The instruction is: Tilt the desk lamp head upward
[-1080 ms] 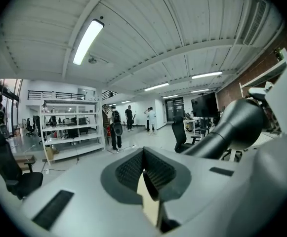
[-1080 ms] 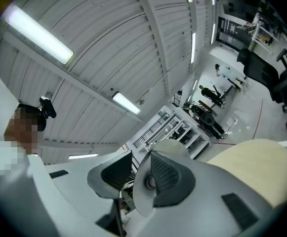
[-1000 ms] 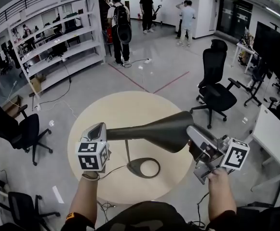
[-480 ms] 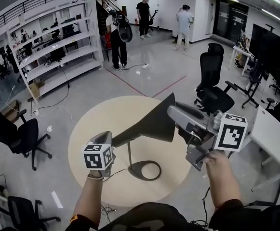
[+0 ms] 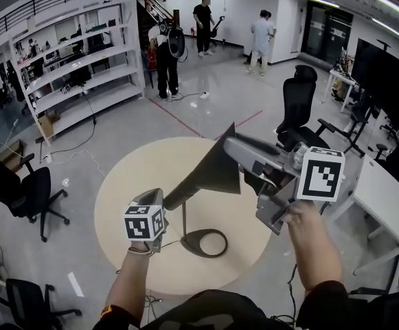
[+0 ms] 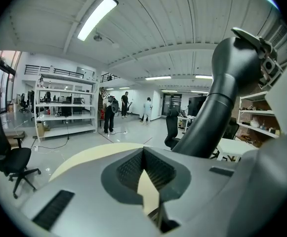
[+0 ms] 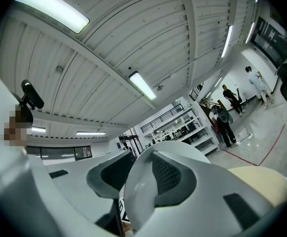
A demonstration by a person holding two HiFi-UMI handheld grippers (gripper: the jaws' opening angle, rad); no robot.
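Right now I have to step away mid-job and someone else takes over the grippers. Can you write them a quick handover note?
Left gripper: shut, low by the narrow rear end of the lamp head; whether it pinches anything is unclear.
Right gripper: raised at the head's wide rim; I cannot tell if it is open or shut.
Lamp base sits on the round table; the head's wide end is raised.
Done: head tilted upward.
Left: ease both grippers off and check that the angle holds.
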